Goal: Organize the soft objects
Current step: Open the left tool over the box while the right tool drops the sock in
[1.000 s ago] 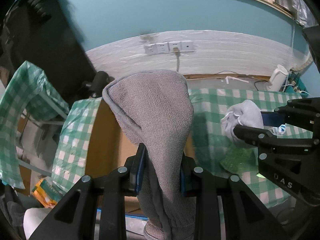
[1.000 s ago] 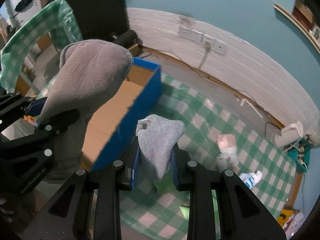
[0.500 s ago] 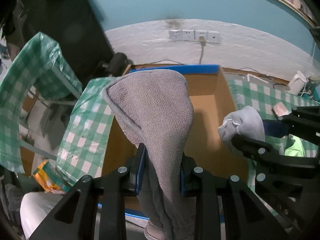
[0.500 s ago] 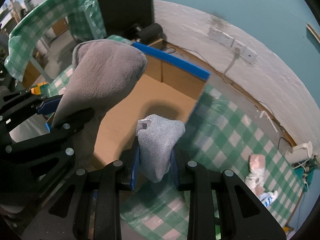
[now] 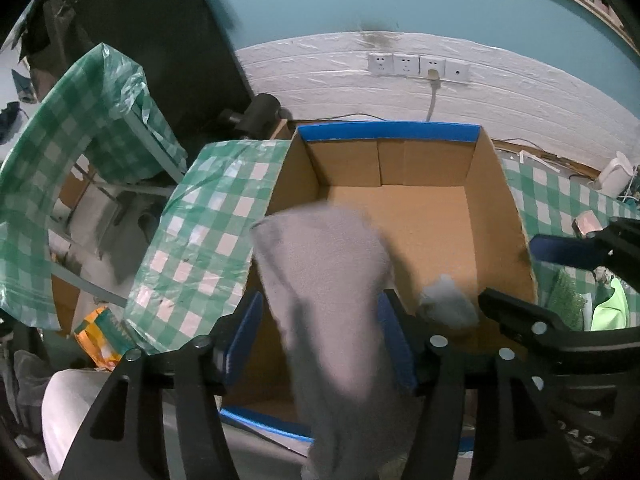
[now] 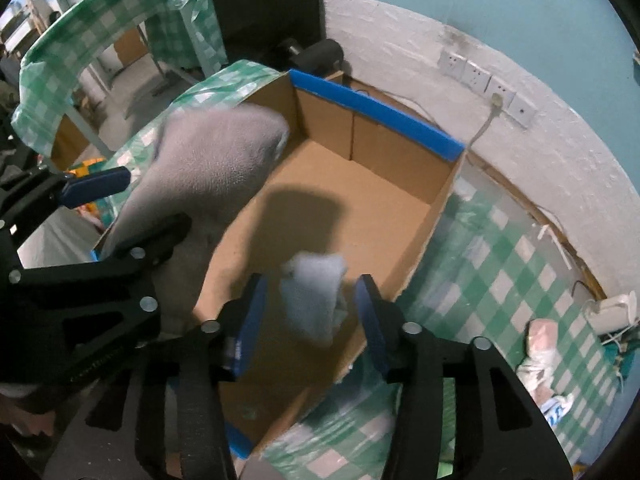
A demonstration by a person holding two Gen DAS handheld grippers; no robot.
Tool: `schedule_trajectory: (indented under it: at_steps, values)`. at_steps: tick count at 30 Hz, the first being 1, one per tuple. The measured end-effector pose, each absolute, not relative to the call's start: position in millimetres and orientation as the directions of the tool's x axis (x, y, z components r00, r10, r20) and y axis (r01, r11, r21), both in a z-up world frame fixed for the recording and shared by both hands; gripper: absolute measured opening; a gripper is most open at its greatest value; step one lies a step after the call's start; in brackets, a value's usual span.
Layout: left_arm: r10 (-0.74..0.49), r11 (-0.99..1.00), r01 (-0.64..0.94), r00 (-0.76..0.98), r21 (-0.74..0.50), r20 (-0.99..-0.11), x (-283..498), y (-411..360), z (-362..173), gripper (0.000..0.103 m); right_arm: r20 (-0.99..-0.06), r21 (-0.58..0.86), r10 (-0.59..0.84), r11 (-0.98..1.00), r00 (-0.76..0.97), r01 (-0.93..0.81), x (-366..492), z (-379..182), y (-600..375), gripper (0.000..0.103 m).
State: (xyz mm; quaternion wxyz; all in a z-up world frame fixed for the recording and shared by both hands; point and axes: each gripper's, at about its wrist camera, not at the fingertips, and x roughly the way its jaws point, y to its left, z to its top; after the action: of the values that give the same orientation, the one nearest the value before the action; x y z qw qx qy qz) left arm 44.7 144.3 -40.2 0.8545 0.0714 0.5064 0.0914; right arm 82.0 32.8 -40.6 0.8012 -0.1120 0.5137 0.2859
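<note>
An open cardboard box [image 5: 424, 216] with a blue rim stands on the green checked table; it also shows in the right wrist view [image 6: 360, 184]. My left gripper [image 5: 320, 340] is open, and a large grey towel [image 5: 332, 288] blurs between its pads, slipping down over the box's near edge. It shows at left in the right wrist view [image 6: 208, 168]. My right gripper [image 6: 308, 320] is open, and a small light grey cloth [image 6: 316, 292] blurs between its pads above the box floor. That cloth also shows in the left wrist view [image 5: 448, 304].
A green checked cloth covers the table [image 6: 500, 248]. A wrapped pink item [image 6: 540, 344] and a white kettle [image 6: 612, 312] lie at the right. Wall sockets [image 5: 416, 66] sit behind the box. A second checked table [image 5: 60, 128] stands at left.
Both grippers have opened over the box. The grey towel and the small cloth have come free of the pads and are dropping, blurred. The box now fills both views.
</note>
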Motion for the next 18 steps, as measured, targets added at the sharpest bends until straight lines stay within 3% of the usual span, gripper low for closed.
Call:
schedule_trajectory:
  at_steps: [7, 18]
  values:
    - [0.227, 0.973, -0.087, 0.497, 0.212, -0.838, 42, 142, -29, 0.076, -0.876, 0.099, 0.333, 0.831, 0.348, -0.547, 82, -27, 20, 0.067]
    - [0.183, 0.982, -0.052, 0.540, 0.184, -0.822, 40, 124, -14, 0.079, -0.856, 0.099, 0.330, 0.860, 0.397, -0.501, 76, -9, -14, 0.072]
